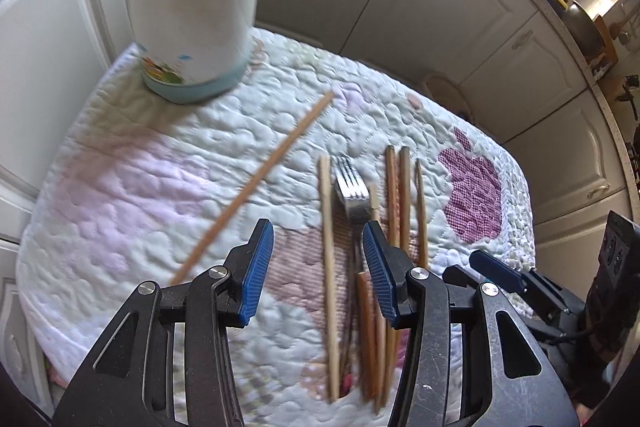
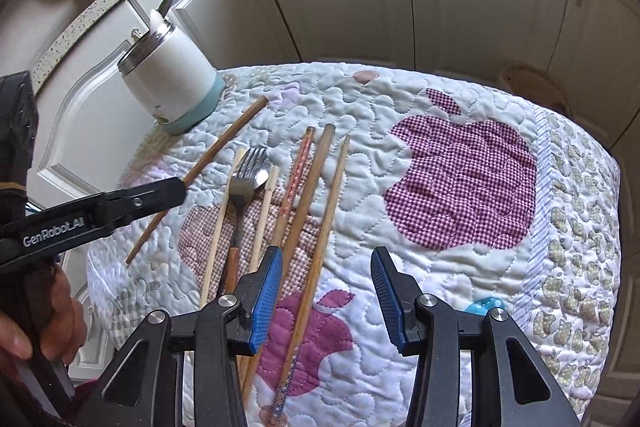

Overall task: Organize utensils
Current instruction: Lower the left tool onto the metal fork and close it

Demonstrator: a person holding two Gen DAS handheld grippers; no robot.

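- The left hand-held gripper (image 1: 318, 267) has matte black, scuffed linkage arms with triangular cut-outs and round silver screw heads at the pivots.
- Its fingers (image 1: 256, 269) carry ribbed blue pads.
- The right hand-held gripper (image 2: 326, 297) has the same black frame, silver screws and ribbed blue pads.
- White "GenRobot.AI" lettering runs along the left one's black side.
- A dark sleeve edge shows by the hand (image 2: 36, 323).

A container (image 2: 168, 83) stood at the quilt's (image 2: 460, 267) far left. A lone chopstick (image 2: 200, 171) lay slantwise near it; right of that, a fork (image 2: 244, 183) lay among more chopsticks (image 2: 316, 187).
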